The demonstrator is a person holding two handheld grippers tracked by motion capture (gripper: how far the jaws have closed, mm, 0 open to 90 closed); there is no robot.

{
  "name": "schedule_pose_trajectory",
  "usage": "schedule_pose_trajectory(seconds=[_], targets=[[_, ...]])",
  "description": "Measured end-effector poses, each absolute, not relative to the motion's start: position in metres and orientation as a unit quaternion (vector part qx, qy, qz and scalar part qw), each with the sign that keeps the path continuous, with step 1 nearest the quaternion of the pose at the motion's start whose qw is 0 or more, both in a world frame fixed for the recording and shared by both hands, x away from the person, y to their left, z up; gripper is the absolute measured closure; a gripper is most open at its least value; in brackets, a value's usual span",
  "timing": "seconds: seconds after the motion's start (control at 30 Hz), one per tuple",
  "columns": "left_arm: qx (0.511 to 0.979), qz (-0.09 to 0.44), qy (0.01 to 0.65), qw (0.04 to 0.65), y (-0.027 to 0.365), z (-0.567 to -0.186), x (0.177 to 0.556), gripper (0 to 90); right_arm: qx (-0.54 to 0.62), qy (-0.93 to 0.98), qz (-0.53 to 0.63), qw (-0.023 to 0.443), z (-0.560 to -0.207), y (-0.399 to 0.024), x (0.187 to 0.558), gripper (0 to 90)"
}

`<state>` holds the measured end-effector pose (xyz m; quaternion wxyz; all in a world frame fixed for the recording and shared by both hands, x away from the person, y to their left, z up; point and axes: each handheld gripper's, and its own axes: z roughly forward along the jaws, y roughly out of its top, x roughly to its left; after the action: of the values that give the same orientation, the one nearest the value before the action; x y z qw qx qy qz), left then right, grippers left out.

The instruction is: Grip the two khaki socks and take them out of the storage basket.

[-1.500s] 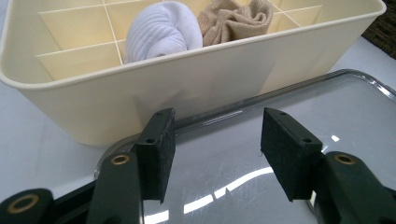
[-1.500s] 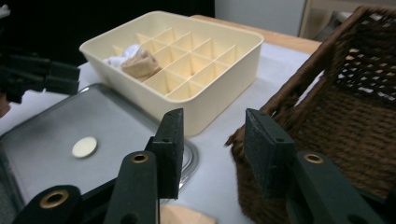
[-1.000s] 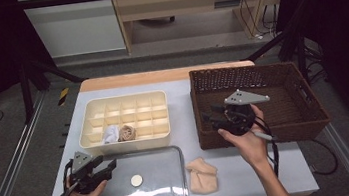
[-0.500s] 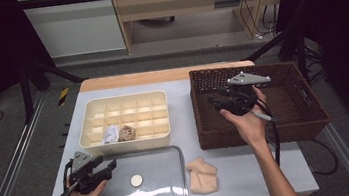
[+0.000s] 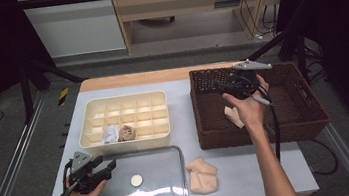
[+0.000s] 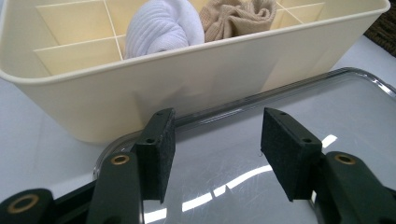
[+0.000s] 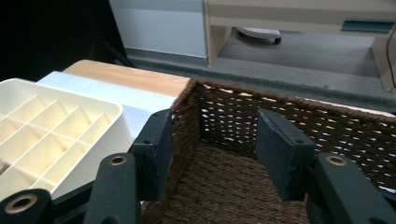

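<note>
My right gripper (image 5: 221, 83) hovers over the far left corner of the brown wicker basket (image 5: 311, 116). Its jaws have just been opening and stand open with nothing between them (image 7: 217, 154). A peach sock (image 5: 233, 116) lies on the basket floor below the hand. A second peach sock (image 5: 202, 175) lies on the table in front of the basket. My left gripper (image 5: 106, 168) rests open at the left end of the clear lid (image 5: 164, 195), empty (image 6: 215, 154). It faces the cream divided box (image 6: 187, 88), which holds a white sock roll (image 6: 163, 28) and a tan sock roll (image 6: 238, 18).
The cream box (image 5: 91, 133) stands left of the basket with a narrow strip of table between them. The lid carries a small white knob (image 5: 136, 180). Basket wall (image 7: 224, 116) rises just ahead of my right jaws. Metal rails run along both table sides.
My right gripper has moved away from me toward the basket's far left corner and its jaws have widened. The peach sock on the basket floor has come into sight. The left gripper has kept still.
</note>
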<state>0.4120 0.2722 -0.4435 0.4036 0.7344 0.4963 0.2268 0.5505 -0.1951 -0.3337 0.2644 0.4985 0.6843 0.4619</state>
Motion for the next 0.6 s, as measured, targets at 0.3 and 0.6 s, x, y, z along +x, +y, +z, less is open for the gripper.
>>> schedule_pose_trajectory(seconds=[0.3,0.6], targets=[[0.735,0.227,0.497,0.402,0.273,-0.444,0.413,44.9,0.525,0.682,0.429,0.275,-0.348,-0.211,0.573,45.8],[0.734,0.227,0.497,0.403,0.274,-0.444,0.413,45.1,0.549,0.687,0.387,0.278,-0.367,-0.222,0.59,47.7]])
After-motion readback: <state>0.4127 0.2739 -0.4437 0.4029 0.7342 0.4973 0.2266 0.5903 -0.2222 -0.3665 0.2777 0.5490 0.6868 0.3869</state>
